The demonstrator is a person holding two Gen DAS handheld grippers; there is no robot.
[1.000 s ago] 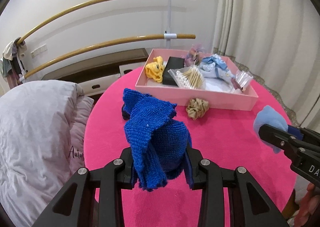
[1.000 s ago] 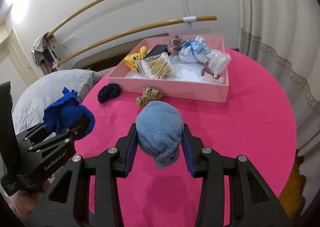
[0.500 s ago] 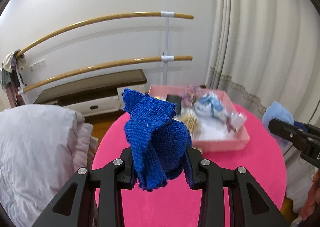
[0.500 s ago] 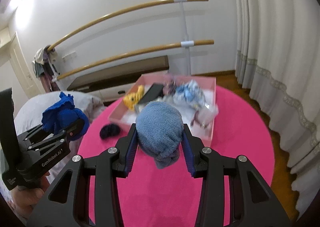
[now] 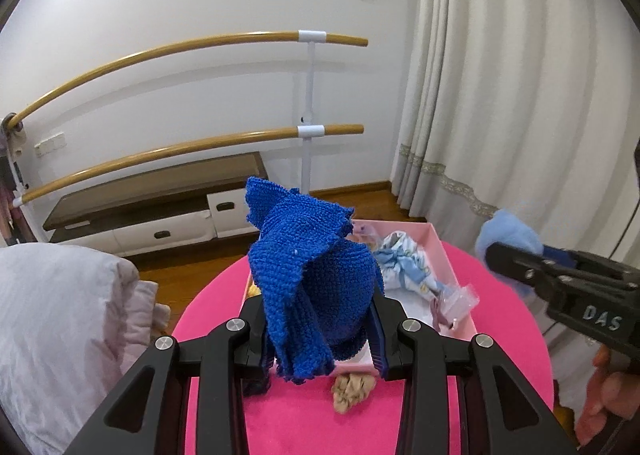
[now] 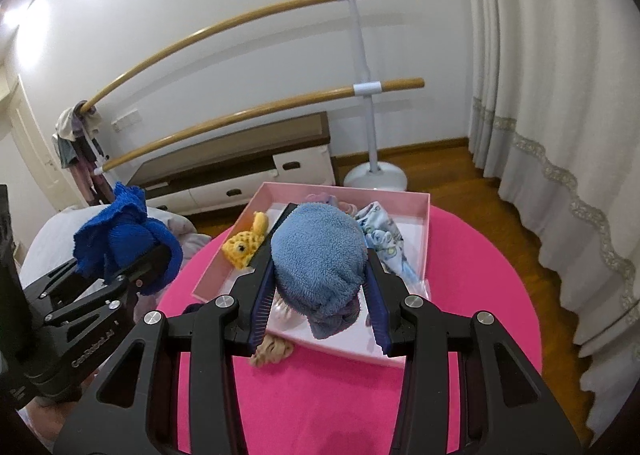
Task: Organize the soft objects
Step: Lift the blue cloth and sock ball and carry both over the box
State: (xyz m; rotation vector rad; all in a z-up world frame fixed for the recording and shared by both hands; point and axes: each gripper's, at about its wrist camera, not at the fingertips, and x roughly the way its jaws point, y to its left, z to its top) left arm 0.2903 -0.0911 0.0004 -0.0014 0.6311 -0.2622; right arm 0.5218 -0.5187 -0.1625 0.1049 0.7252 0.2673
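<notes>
**Left wrist view: two rolled cloths held above a pink table**

Left wrist view shows the left gripper (image 5: pixel 320 331) with its jaws pinching a royal-blue knitted cloth (image 5: pixel 312 279), bunched and ribbed, one ruffled flap rising toward 12 o'clock; at 3 o'clock the right gripper (image 5: pixel 508 255) bears white lettering that reads "DAS" before the frame edge cuts it off. Right wrist view: the right gripper's jaws pinch a pale-blue terry cloth (image 6: pixel 318 263), rolled into a fuzzy ball with a tail hanging at 6 o'clock; at 9 o'clock the left gripper's side carries "GenRobot.AI". Both cloths hang in the air above the round pink table (image 6: pixel 472 275), clear of its surface; a pink tray (image 6: pixel 424 215) sits toward the table's far edge, at 12 o'clock of the terry cloth, holding a yellow crocheted toy (image 6: pixel 244 243) and a printed blue-and-white cloth (image 6: pixel 384 243); a tan scrunchie (image 5: pixel 352 391) lies on the table just beside the tray's near wall. Bare tabletop spreads toward 5 o'clock; wooden floor shows past the rim; a pale curtain (image 6: pixel 560 135) hangs at 3 o'clock.
</notes>
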